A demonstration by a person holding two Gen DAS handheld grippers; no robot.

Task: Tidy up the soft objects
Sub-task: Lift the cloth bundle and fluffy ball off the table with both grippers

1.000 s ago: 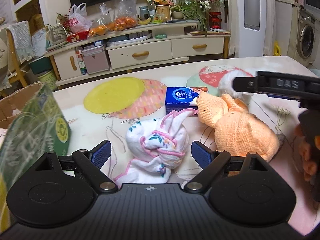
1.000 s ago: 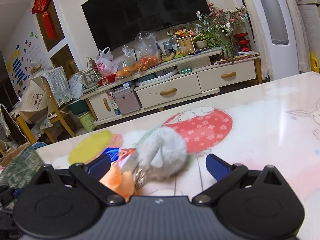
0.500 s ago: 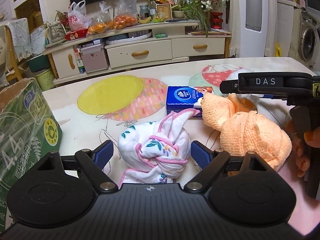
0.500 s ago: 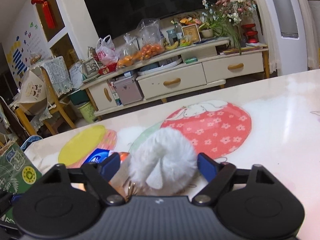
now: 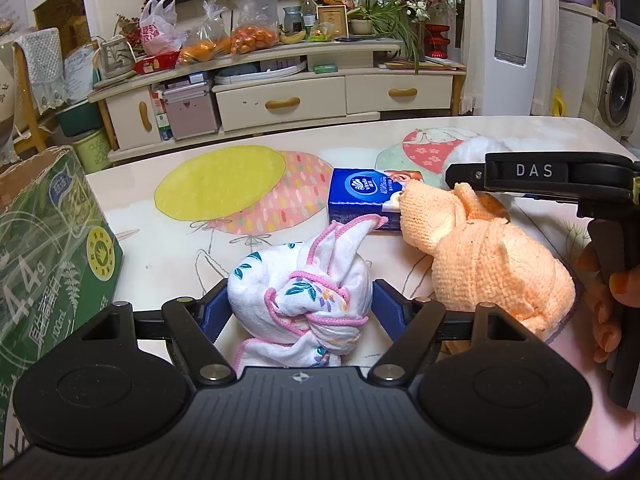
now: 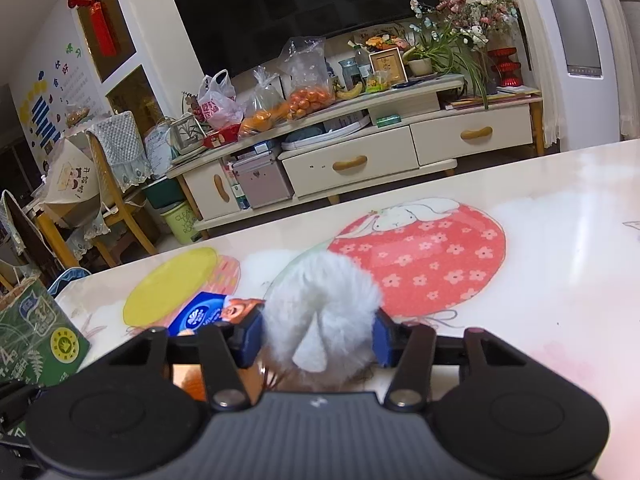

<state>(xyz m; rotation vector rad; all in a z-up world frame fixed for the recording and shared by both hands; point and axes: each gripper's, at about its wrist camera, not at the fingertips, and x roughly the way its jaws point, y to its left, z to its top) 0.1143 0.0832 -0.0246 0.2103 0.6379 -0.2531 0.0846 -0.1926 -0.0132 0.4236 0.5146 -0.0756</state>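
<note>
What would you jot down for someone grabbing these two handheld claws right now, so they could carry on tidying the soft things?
Left gripper: has just been closing around the knotted floral cloth, pads about at its sides; grip unconfirmed.
Right gripper: just closed, pads pressing the white fluffy toy.
Orange towel bundle and blue tissue pack lie loose on the table; green carton stands at the left.
Done: nothing put away visibly.
Left: lift and place each soft item.

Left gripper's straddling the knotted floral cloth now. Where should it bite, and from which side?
Grip the knotted floral cloth across its round body, from the near side where the left gripper already straddles it, its jaws just narrowing. The body is the bulkiest part; the pink-edged tails sticking up look floppy and would likely slip.
</note>
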